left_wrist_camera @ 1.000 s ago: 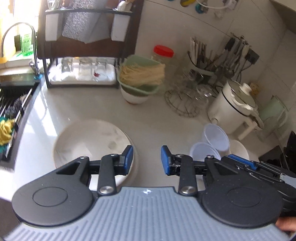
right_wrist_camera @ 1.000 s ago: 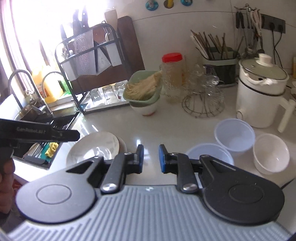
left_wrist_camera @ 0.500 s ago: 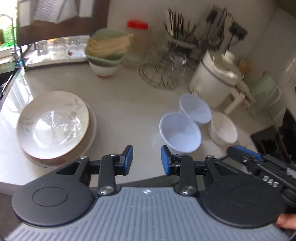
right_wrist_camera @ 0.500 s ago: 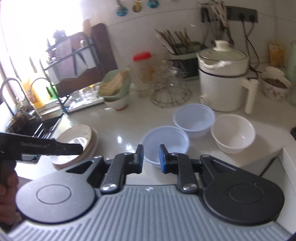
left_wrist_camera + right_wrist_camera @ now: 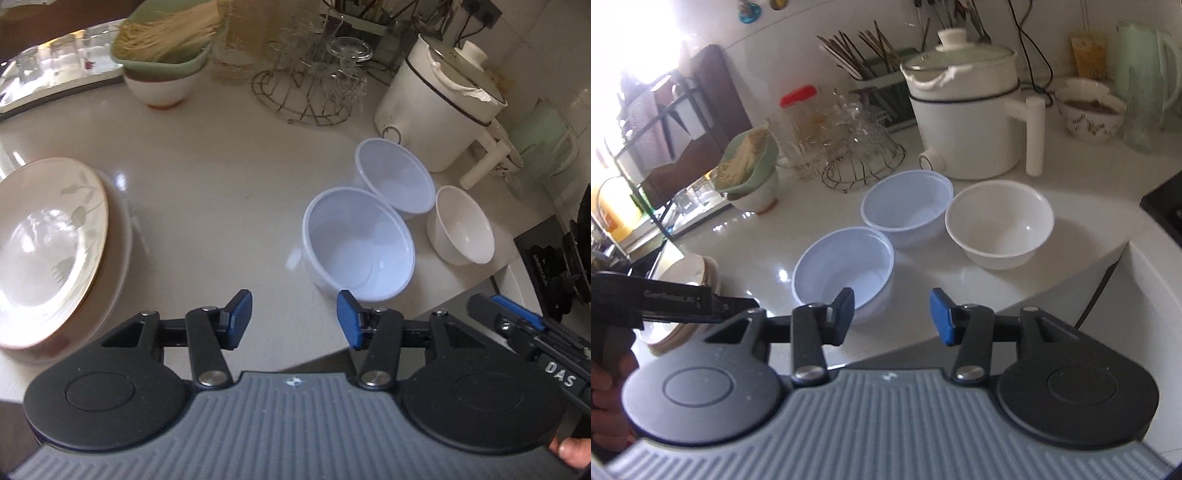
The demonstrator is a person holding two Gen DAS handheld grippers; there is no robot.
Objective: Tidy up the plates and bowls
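Two pale blue plastic bowls stand on the white counter: a near one (image 5: 356, 242) (image 5: 846, 267) and a far one (image 5: 395, 177) (image 5: 907, 206). A white bowl (image 5: 460, 225) (image 5: 999, 221) stands to their right. A stack of plates (image 5: 48, 243) (image 5: 685, 273) with a leaf pattern lies at the left. My left gripper (image 5: 293, 319) is open and empty, above the counter's front edge, just left of the near blue bowl. My right gripper (image 5: 892, 315) is open and empty, in front of the near blue bowl.
A white electric pot (image 5: 439, 110) (image 5: 967, 110) stands behind the bowls. A wire glass rack (image 5: 306, 92) (image 5: 857, 155), a green dish of noodles on a bowl (image 5: 162, 55) (image 5: 750, 170) and a utensil holder (image 5: 875, 74) line the back. A black hob (image 5: 554, 254) lies right.
Both grippers have opened wider. Both have swung right, from the plates towards the bowls, and come closer to the near blue bowl.
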